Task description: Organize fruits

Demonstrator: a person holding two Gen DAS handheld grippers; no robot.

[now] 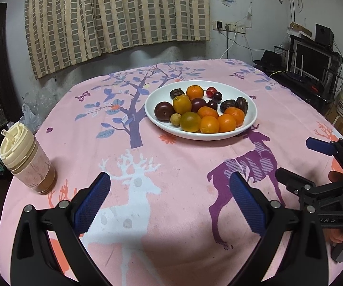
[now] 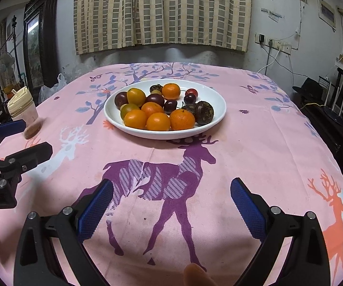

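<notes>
A white plate [image 1: 249, 100] [image 2: 215, 100] stands on the pink deer-print cloth, past the middle of the table. It holds several oranges [image 1: 226, 122] [image 2: 182, 119], dark plums [image 1: 163, 111] [image 2: 155, 99], cherries [image 1: 217, 96] [image 2: 190, 98] and dark brown fruits [image 1: 228, 105] [image 2: 204, 112]. My left gripper [image 1: 169, 197] is open and empty, low over the cloth near the front edge. My right gripper [image 2: 171, 200] is open and empty beside it, also short of the plate. Each gripper shows at the edge of the other's view.
A cup with a cream lid [image 1: 26, 159] [image 2: 23, 109] stands at the table's left edge. A plastic bag [image 1: 30, 116] lies behind it. A dark shelf with a monitor and router [image 1: 307, 64] stands to the right of the table.
</notes>
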